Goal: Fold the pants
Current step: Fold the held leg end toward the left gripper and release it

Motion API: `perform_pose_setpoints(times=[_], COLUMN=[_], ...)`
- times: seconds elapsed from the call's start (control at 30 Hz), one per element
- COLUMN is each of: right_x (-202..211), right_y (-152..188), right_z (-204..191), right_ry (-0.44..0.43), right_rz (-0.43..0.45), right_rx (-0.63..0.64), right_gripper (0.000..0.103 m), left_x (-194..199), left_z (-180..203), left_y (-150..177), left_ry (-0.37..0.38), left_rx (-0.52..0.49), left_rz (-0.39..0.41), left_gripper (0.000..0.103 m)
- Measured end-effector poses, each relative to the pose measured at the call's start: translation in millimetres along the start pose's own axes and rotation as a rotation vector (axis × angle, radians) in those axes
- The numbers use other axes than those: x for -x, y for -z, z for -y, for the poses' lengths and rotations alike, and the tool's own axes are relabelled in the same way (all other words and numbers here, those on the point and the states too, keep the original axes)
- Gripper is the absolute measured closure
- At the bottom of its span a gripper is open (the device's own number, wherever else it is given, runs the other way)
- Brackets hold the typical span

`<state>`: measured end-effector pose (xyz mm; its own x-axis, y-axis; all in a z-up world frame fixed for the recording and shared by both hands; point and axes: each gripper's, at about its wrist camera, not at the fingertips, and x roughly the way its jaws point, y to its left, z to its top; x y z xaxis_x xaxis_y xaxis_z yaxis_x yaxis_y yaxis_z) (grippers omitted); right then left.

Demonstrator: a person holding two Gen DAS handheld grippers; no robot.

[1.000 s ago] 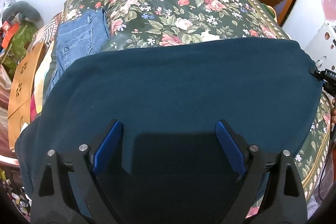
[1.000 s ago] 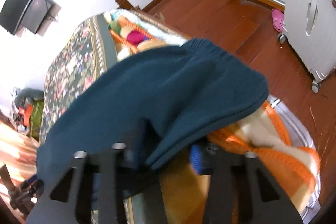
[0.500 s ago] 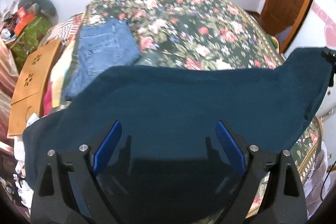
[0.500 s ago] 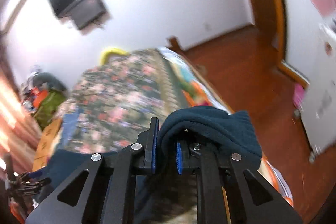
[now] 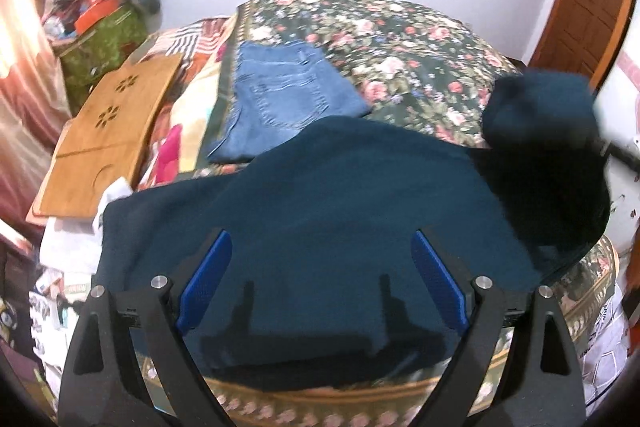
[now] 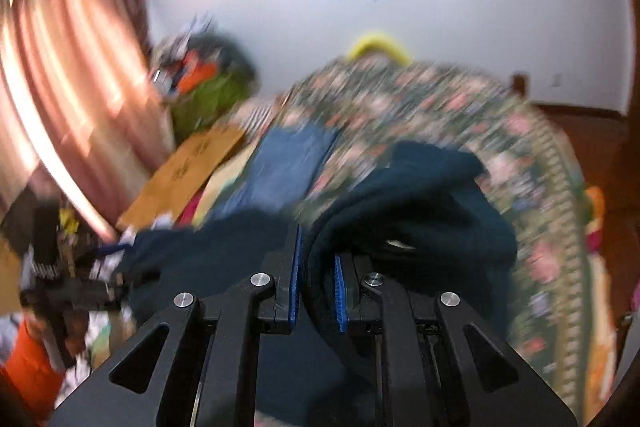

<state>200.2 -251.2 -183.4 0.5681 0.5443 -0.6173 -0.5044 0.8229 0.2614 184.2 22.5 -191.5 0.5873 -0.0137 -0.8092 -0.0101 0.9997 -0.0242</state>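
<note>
Dark teal pants (image 5: 344, 211) lie spread over the near edge of a floral bed (image 5: 400, 43). My left gripper (image 5: 320, 283) is open just above the near part of the pants, holding nothing. My right gripper (image 6: 316, 279) is shut on a bunched end of the pants (image 6: 408, 203) and holds it up in the air; that raised end shows at the right in the left wrist view (image 5: 548, 147). The right wrist view is motion-blurred.
Folded blue jeans (image 5: 276, 99) lie on the bed beyond the pants, also in the right wrist view (image 6: 284, 167). A wooden lap tray (image 5: 108, 131) and clutter sit at the left. A curtain (image 6: 60, 99) hangs left, a wooden door (image 5: 580, 11) stands right.
My right gripper has lifted the pants' right end up and swung it left over the bed. The left gripper has stayed open and tilted to see further up the bed.
</note>
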Motion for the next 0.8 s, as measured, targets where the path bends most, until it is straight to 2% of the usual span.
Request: perform_pose_setpoints(times=[0.13,0.2,0.27,0.37,0.4,0.43,0.53,0.7,0.8], right_x=[-42,-52,-50,-36,-30,-24,-3,32,46], right_y=[37,52,58,53,50,50,45,41,45], right_z=[-19,-27,-32,-28,-25,-26,-20,9,33], right_ry=[-0.049,-0.032,-0.003,-0.023,-0.032,-0.033,-0.012,0.072,0.144], right_rz=[-0.161,-0.227,-0.251,-0.275,-0.268,-0.253,-0.199,-0.115,-0.103], right_rx=[0.027,0.062,0.085,0.078,0.066,0.065,0.071,0.023,-0.009], right_gripper=[0.09,0.086,0.086,0.07,0.062,0.059,0.058,0.057,0.057], left_x=[1,0,-1,0,1,2,6,11,6], left_z=[-17,-19,-19,-11,-7,0,20,64,99], left_y=[10,13,14,10,7,2,-10,-29,-32], left_ry=[0.007,0.011,0.017,0.034,0.042,0.052,0.078,0.144,0.17], left_rx=[0.038,0.05,0.055,0.048,0.042,0.033,0.001,-0.081,-0.158], left_rz=[-0.015,-0.024,-0.031,-0.029,-0.026,-0.021,0.002,0.023,0.023], left_gripper=[0.011,0.011,0.011,0.011,0.011,0.011,0.011,0.011,0.003])
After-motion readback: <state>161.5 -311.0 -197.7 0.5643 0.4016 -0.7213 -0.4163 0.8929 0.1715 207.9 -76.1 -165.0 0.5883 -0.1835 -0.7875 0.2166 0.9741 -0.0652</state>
